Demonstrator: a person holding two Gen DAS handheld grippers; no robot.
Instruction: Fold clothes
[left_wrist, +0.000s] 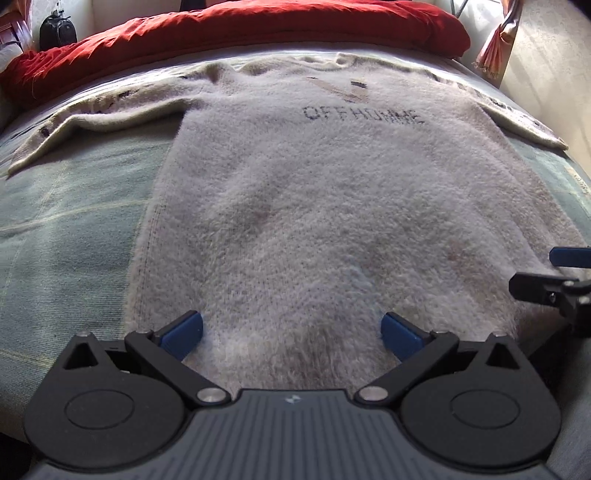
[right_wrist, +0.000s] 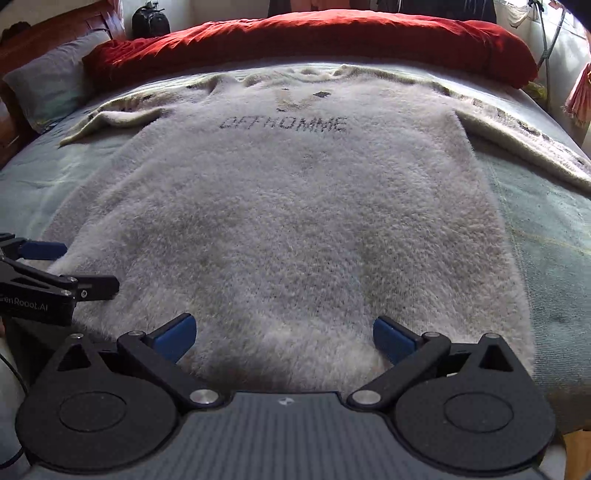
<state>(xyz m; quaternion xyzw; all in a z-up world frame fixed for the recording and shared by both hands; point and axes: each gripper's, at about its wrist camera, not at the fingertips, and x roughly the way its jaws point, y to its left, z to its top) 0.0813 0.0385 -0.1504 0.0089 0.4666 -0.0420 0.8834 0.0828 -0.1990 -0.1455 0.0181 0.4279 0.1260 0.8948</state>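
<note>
A fuzzy cream sweater (left_wrist: 314, 206) lies flat on the bed (left_wrist: 74, 221), long axis running from hem to collar toward the red duvet (left_wrist: 236, 29). Left tongs (left_wrist: 291, 334) and right tongs (right_wrist: 284, 336) gape wide at the hem, gripping nothing. The sleeve ends are cut off.

Home bedroom, bed (left_wrist: 74, 206), red duvet (right_wrist: 314, 40), pillow (right_wrist: 48, 85)
</note>
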